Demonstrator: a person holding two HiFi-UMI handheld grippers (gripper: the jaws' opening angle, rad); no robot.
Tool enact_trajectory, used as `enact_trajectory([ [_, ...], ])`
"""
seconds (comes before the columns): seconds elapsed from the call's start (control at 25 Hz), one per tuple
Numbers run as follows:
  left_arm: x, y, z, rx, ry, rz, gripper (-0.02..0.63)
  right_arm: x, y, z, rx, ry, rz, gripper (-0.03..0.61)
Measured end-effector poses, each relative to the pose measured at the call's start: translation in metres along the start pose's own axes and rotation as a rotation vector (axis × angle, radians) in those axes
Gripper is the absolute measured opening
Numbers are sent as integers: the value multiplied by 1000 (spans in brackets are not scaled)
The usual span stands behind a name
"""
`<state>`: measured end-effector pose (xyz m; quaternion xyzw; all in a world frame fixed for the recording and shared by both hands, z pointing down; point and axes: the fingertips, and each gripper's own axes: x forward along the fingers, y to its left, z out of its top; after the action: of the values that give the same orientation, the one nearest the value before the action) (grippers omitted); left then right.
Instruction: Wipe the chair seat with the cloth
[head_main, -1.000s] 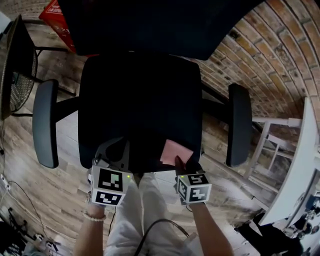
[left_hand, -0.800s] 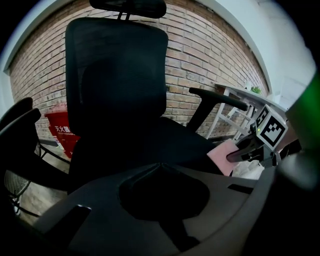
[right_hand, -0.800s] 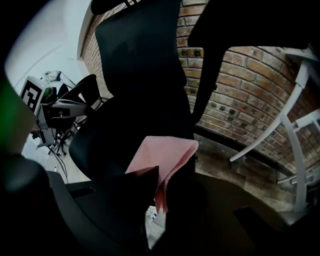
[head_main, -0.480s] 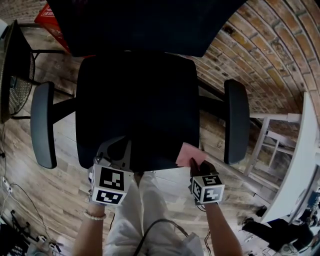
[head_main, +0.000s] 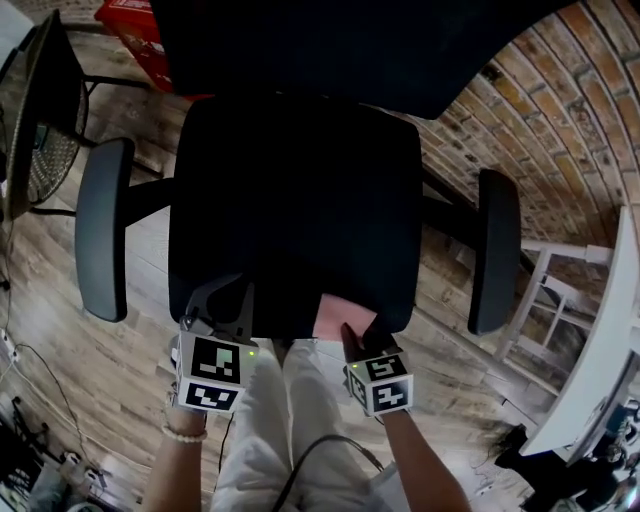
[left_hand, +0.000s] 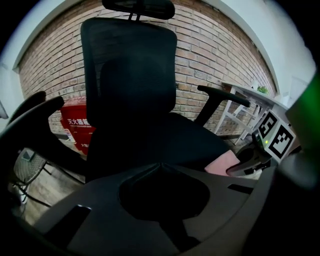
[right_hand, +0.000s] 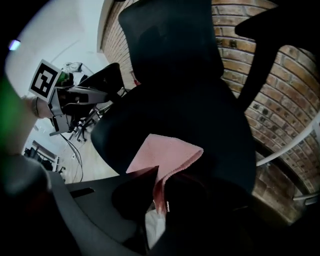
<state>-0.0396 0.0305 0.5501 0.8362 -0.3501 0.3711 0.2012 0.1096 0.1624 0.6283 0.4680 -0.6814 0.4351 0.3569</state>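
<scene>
The black chair seat (head_main: 295, 200) fills the middle of the head view. A pink cloth (head_main: 330, 316) lies on its front edge, right of centre, with my right gripper (head_main: 360, 333) shut on it. In the right gripper view the cloth (right_hand: 167, 152) fans out from the jaws over the seat (right_hand: 200, 110). My left gripper (head_main: 232, 292) rests at the seat's front left edge, jaws shut with nothing between them. From the left gripper view, the seat (left_hand: 165, 135) is ahead, and the cloth (left_hand: 222, 163) and right gripper (left_hand: 250, 162) are at the right.
Armrests stand at the left (head_main: 100, 225) and right (head_main: 497, 250), the backrest (head_main: 330, 50) beyond. A red crate (head_main: 150, 35) and wire fan (head_main: 40, 130) sit at the far left, a brick wall (head_main: 560, 100) and white frame (head_main: 570, 290) at the right. My legs (head_main: 290, 420) are below.
My right gripper carried the cloth right along the seat's front edge to the corner, then back left toward the middle. The left gripper stayed put.
</scene>
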Motion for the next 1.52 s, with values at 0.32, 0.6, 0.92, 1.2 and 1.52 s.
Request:
enact_trajectory([
  [0.32,-27,38,-28,-64,10,71,18,43,103,12,-160,34,164,51],
  [0.6,-47,57,-43,-115,10,131,18,71,184,35,-301,19,292,51],
  [0.92,-56,64,-51,-124,12,146,18,77,197,38,-339,26,289,51],
  [1.2,-40,42,-32,-91,3,100,18,56,133,21,-220,39,175,51],
  [1.52,-11,5,0,-30,-16,28,18,13,25,-2,-115,44,9,51],
])
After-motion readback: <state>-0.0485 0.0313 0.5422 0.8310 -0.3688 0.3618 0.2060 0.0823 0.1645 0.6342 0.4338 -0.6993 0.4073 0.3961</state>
